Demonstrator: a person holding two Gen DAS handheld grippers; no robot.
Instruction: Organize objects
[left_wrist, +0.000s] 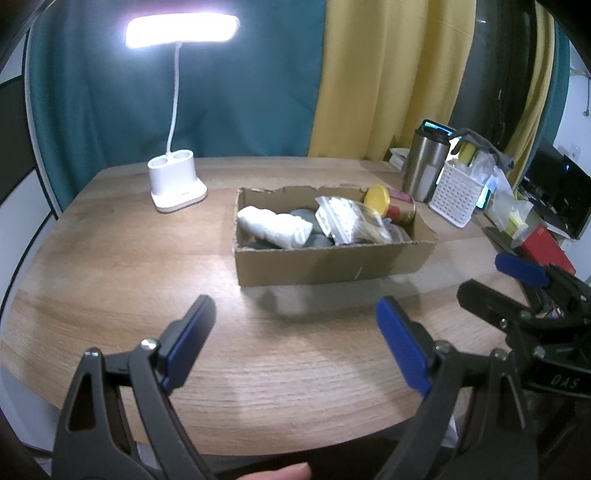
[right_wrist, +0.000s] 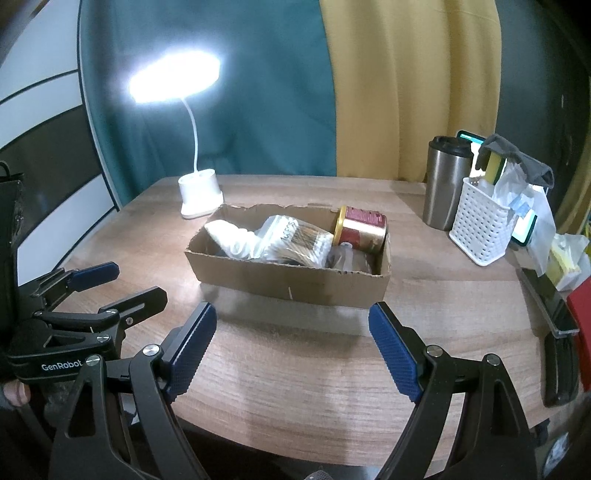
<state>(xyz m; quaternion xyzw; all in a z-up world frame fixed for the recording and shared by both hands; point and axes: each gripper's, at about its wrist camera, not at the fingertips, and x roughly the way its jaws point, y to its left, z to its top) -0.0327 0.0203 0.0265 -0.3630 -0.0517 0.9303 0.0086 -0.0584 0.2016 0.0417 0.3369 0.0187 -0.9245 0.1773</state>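
An open cardboard box (left_wrist: 325, 264) (right_wrist: 288, 286) sits mid-table. Inside lie a rolled white cloth (left_wrist: 273, 225) (right_wrist: 232, 240), a clear zip bag (left_wrist: 347, 218) (right_wrist: 295, 240), a red can with a yellow lid (left_wrist: 395, 206) (right_wrist: 360, 229) on its side, and some dark grey items (left_wrist: 317, 240). My left gripper (left_wrist: 295, 332) (right_wrist: 136, 282) hovers open and empty above the bare wood in front of the box. My right gripper (right_wrist: 291, 325) (left_wrist: 487, 284) hangs beside it, to its right, also open with nothing between its blue pads.
A lit white desk lamp (left_wrist: 177, 181) (right_wrist: 199, 195) stands behind the box on the left. At the back right are a steel tumbler (left_wrist: 424, 162) (right_wrist: 447, 181) and a white perforated basket (left_wrist: 458, 192) (right_wrist: 480, 229) stuffed with items. A red box (left_wrist: 546, 251) lies at the right edge.
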